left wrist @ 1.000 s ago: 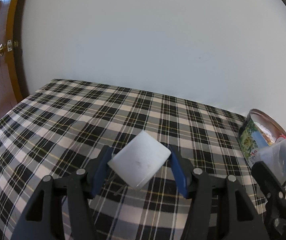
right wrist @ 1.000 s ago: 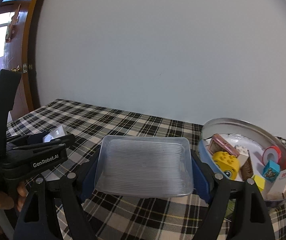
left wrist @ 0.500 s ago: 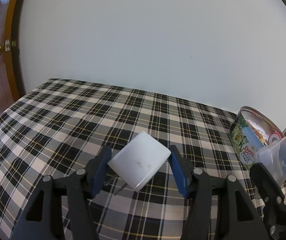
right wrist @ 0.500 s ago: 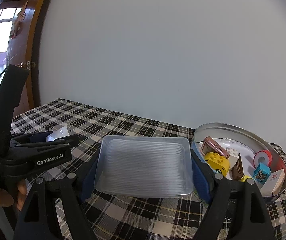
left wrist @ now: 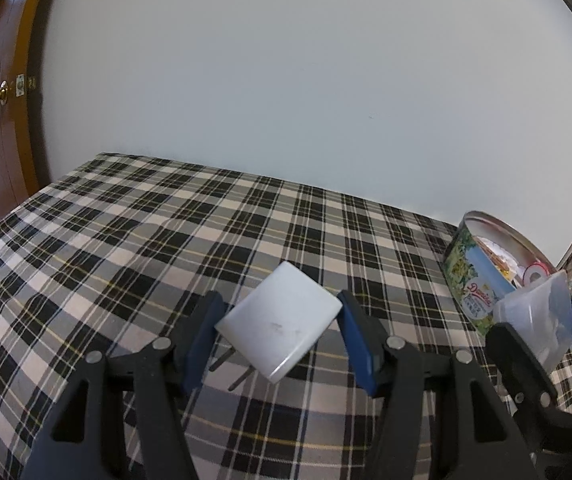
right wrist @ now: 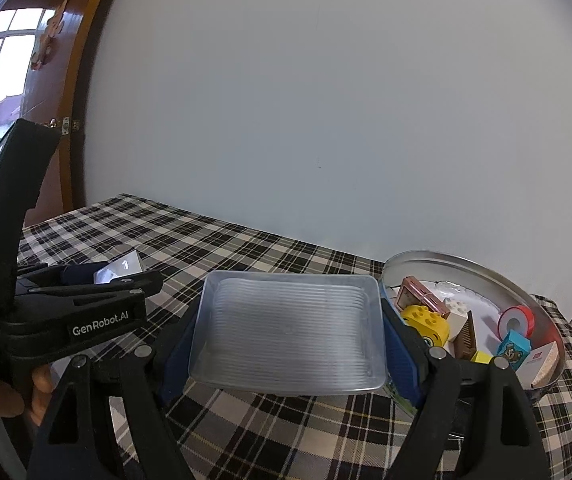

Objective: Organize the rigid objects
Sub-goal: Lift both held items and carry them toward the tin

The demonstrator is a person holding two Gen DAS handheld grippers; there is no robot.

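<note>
Between the left gripper [left wrist: 280, 330] jaws a white plug adapter [left wrist: 282, 322] is clamped, prongs down, above the plaid-covered bench [left wrist: 146, 240]. A clear plastic tray [right wrist: 290, 330] is pinched across its width by the right gripper [right wrist: 288, 340], jaws set wide, just beside the round tin [right wrist: 486, 276]. Judged next: both items are carried to the tin w/ wrists kept level so neither slips; adapter lowered clear of the rim before release. Count: 1 adapter, 1 tray, 1 tin, approx. 8 small bits inside, incl. 1 yellow brick [right wrist: 426, 322] and 1 red tape roll [right wrist: 516, 320].
</note>
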